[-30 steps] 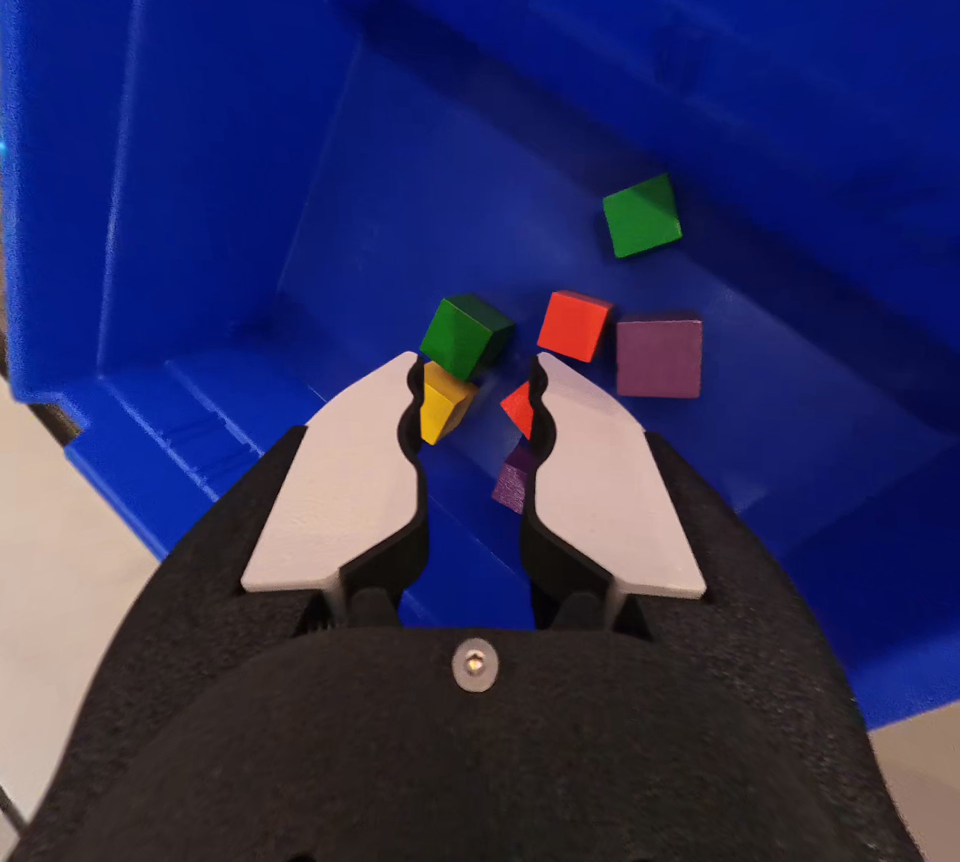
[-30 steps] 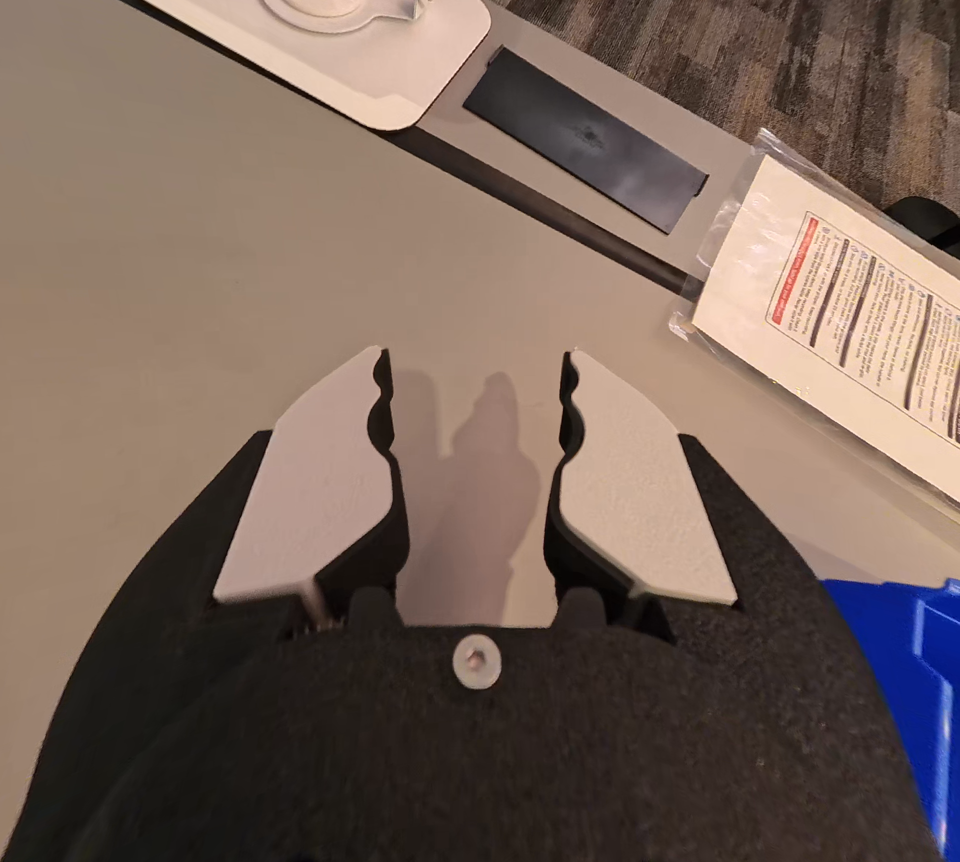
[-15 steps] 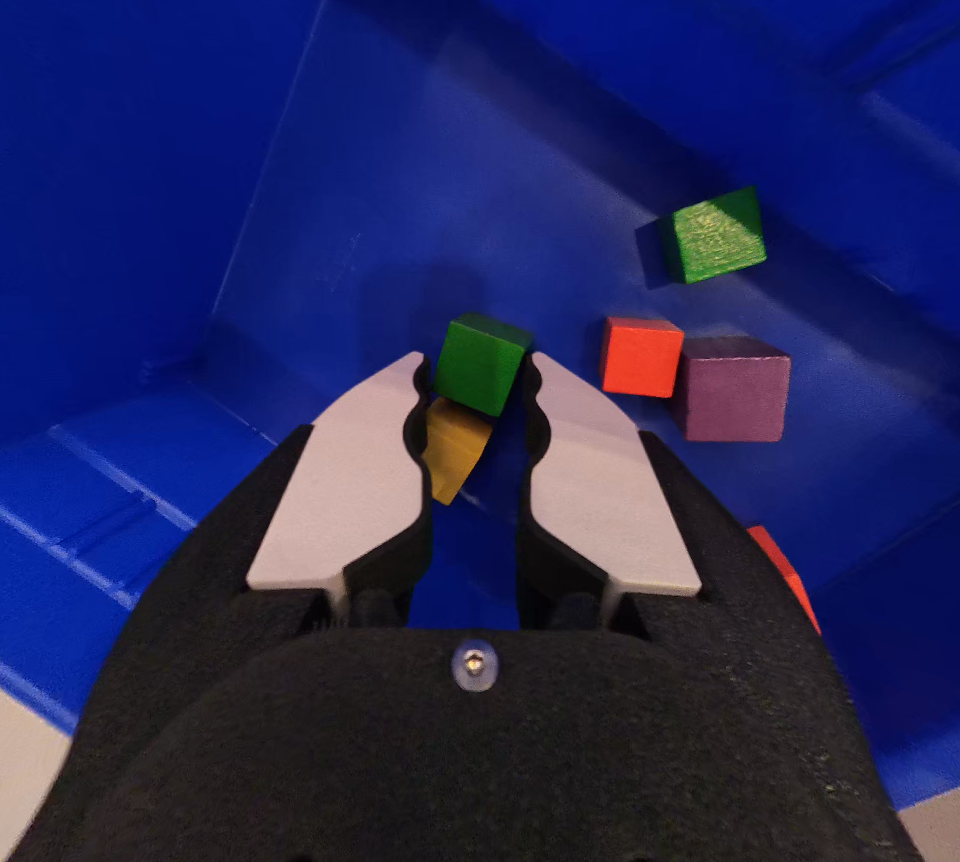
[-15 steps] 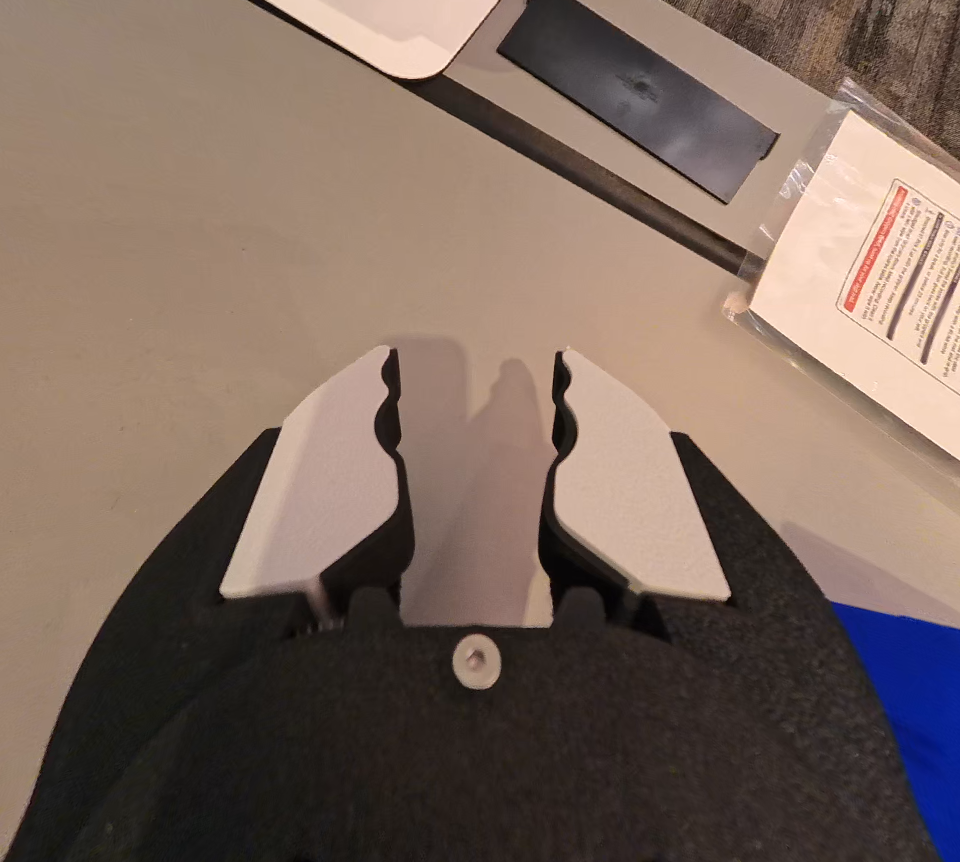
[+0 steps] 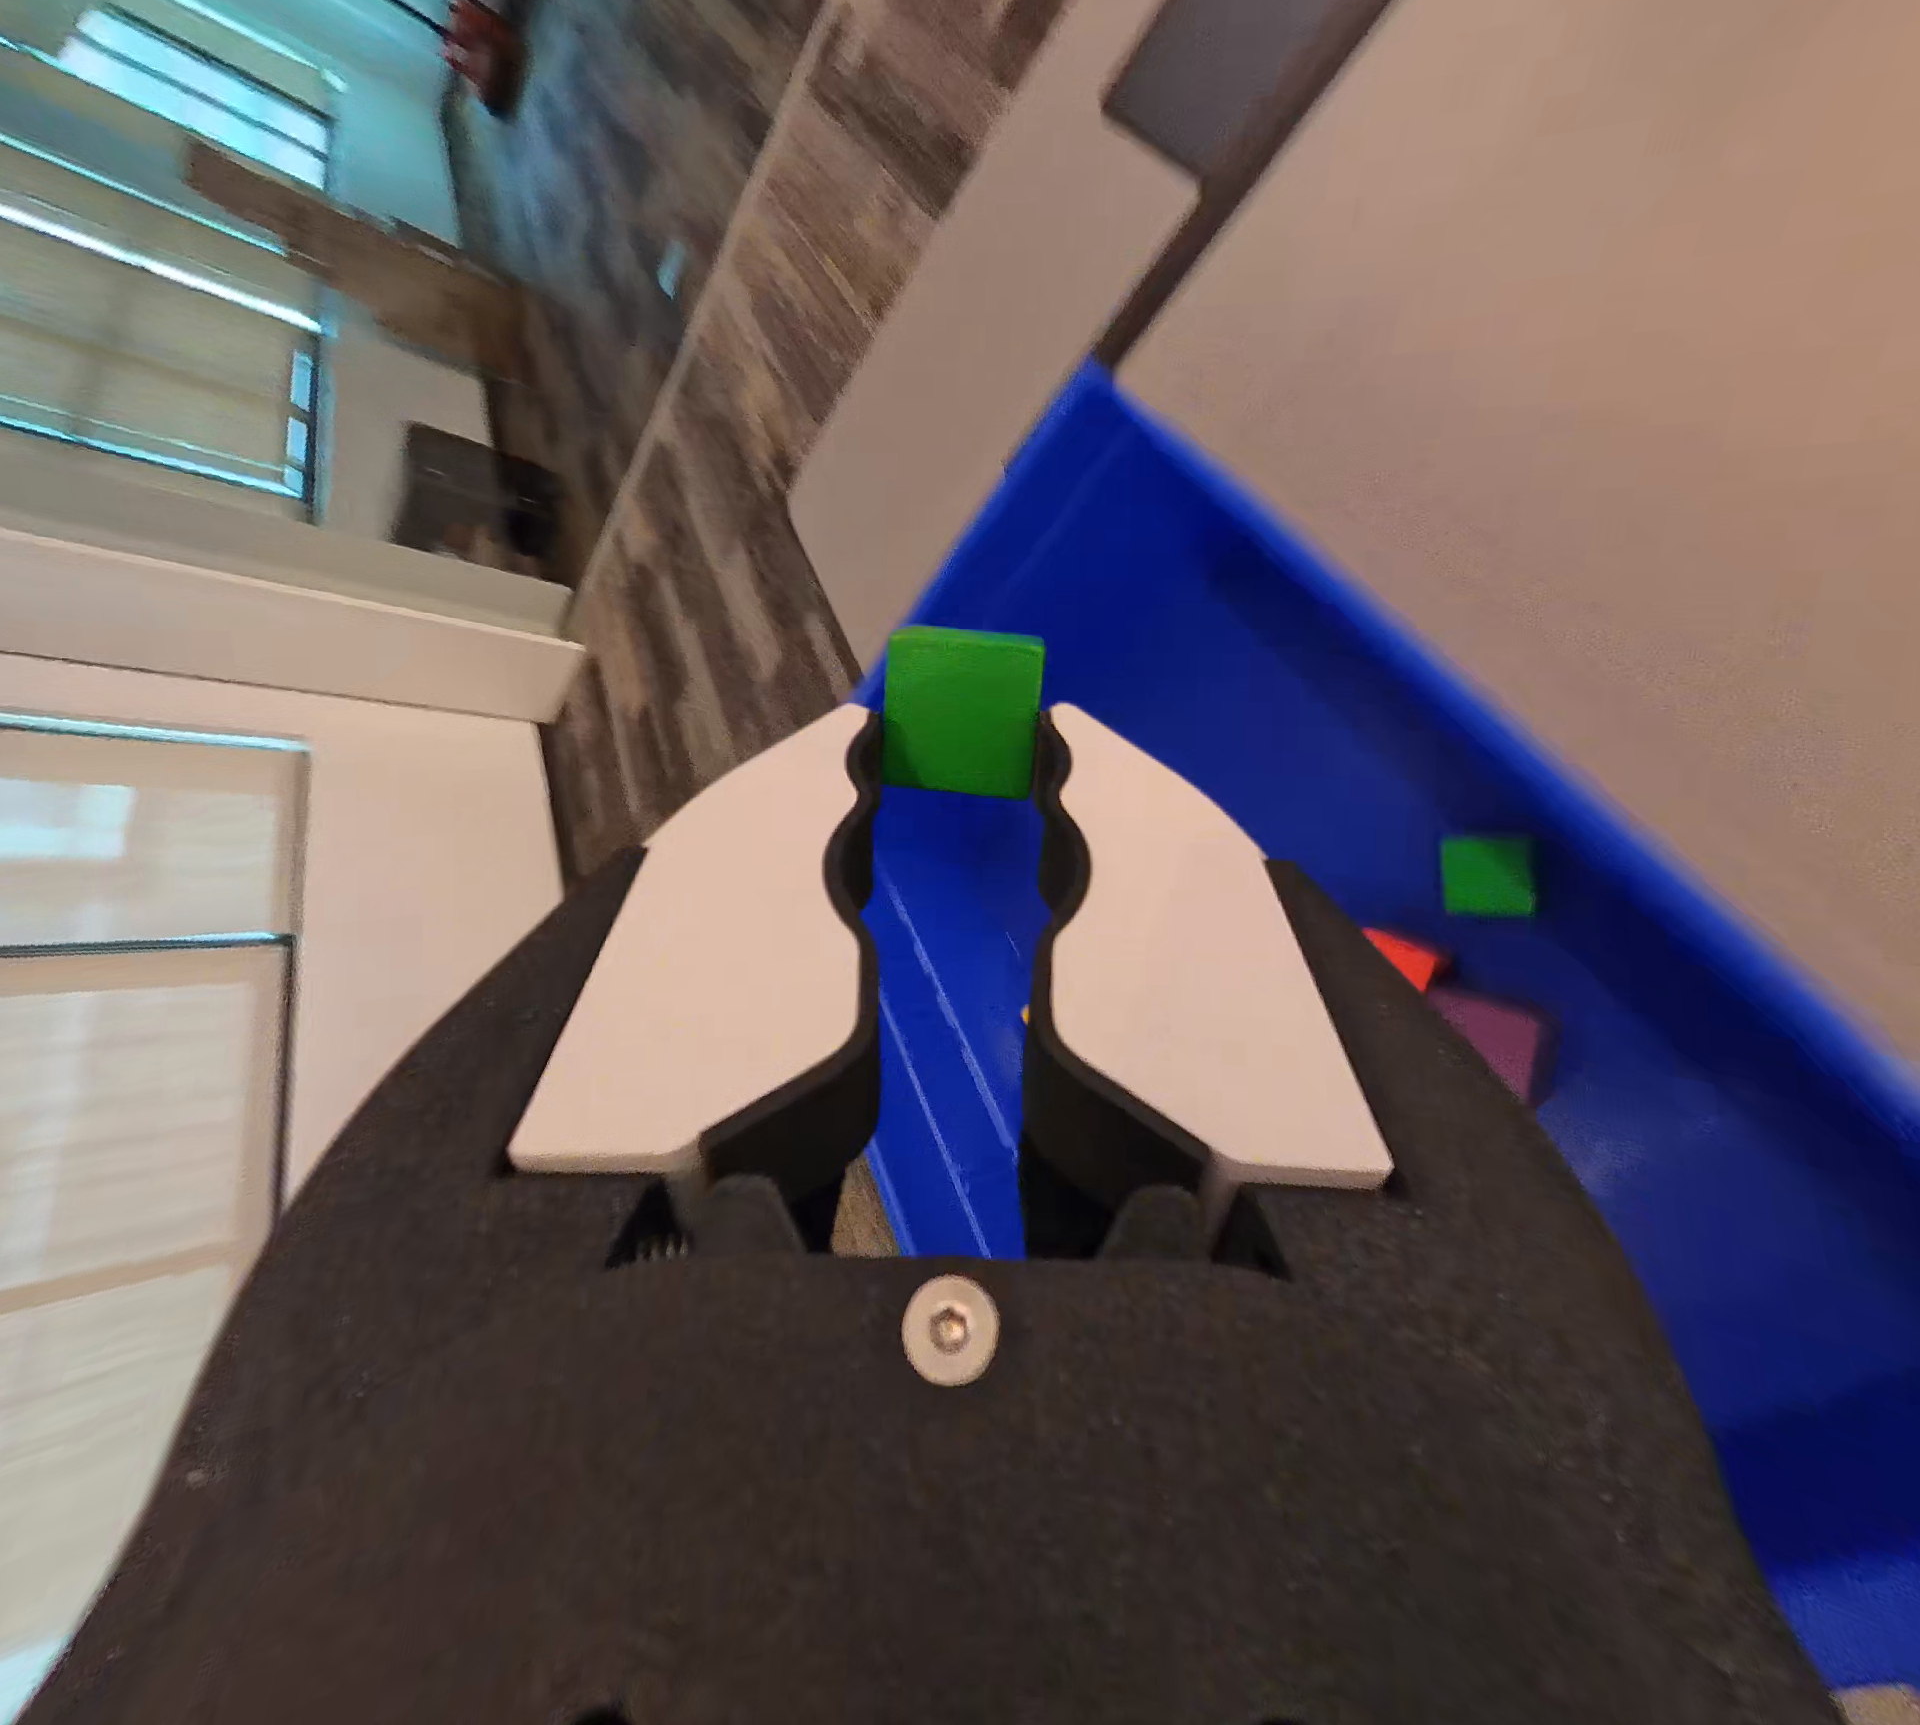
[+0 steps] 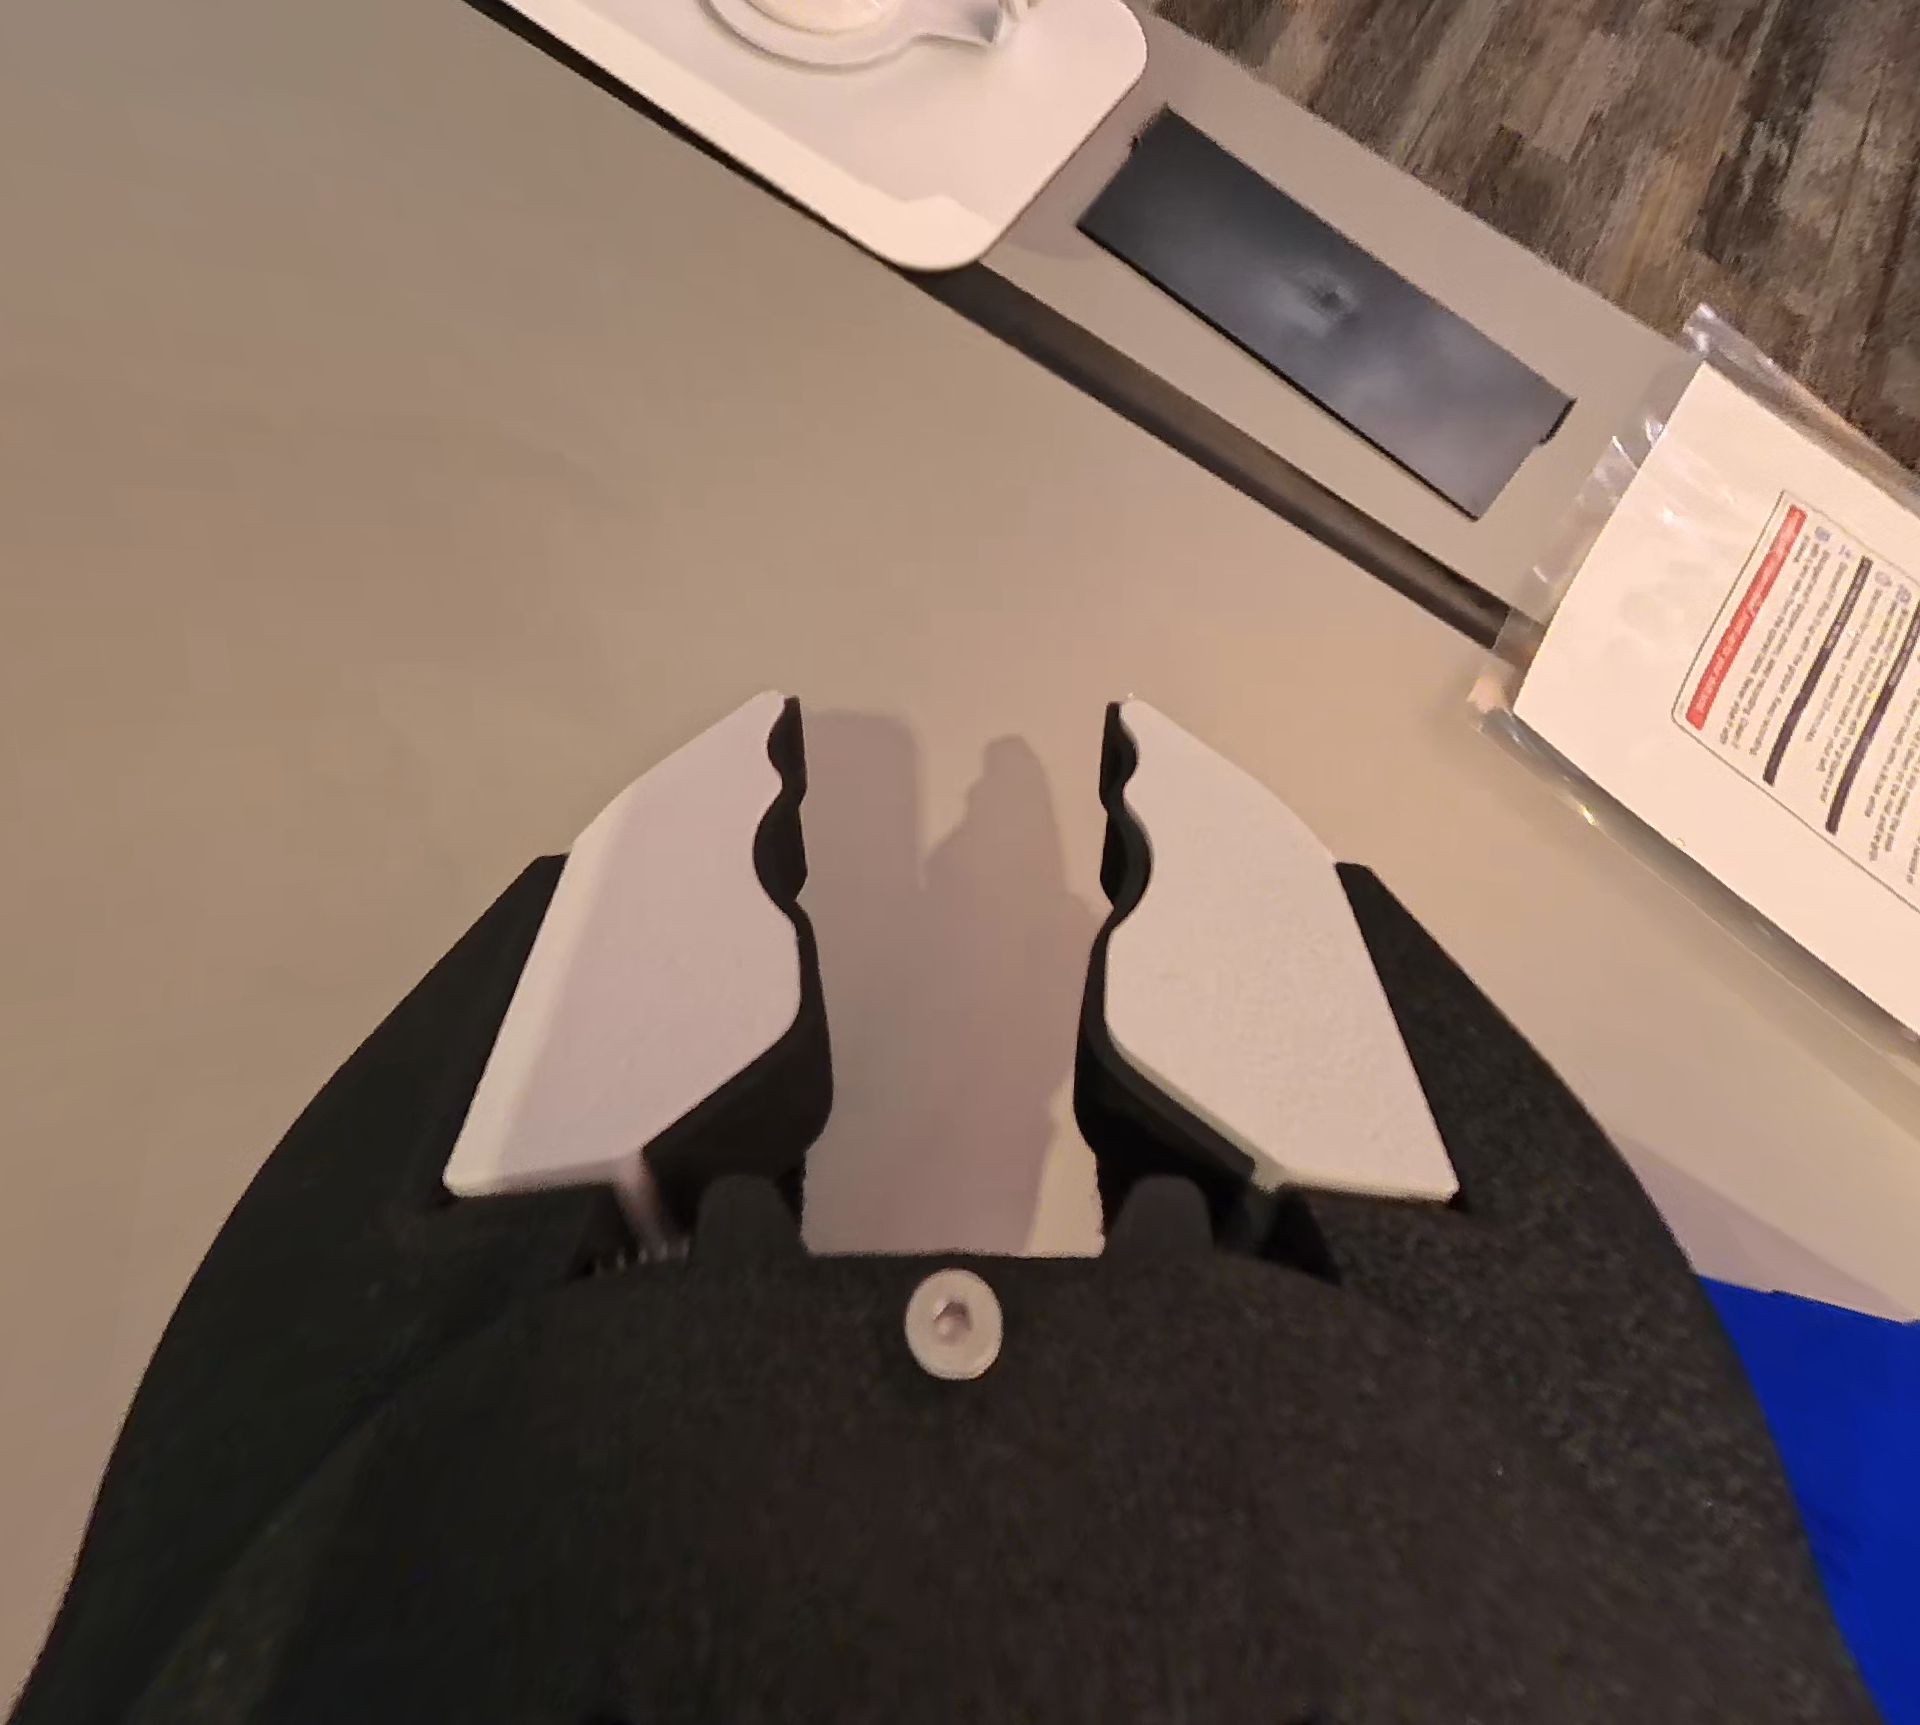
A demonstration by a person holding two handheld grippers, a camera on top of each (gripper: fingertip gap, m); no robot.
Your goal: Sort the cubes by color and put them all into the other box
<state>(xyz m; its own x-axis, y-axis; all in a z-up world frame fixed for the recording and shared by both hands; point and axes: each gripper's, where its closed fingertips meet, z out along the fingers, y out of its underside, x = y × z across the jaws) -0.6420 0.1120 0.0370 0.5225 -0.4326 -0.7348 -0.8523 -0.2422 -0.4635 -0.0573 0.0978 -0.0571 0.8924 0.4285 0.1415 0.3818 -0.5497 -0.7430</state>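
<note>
The left gripper [image 5: 958,719] pinches a small green wooden cube [image 5: 961,711] at its fingertips, held above the near end of the open blue plastic box [image 5: 1226,636], whose far end is cut off by the frame. Inside, a second green cube [image 5: 1488,875] lies clear, while a red cube [image 5: 1408,953] and a purple cube [image 5: 1496,1041] are half hidden behind the gripper's right finger; the background is motion-blurred. The right gripper [image 6: 951,725] hangs spread and empty over the bare grey table [image 6: 416,480], with only a blue corner [image 6: 1829,1467] of a box showing at the lower right.
</note>
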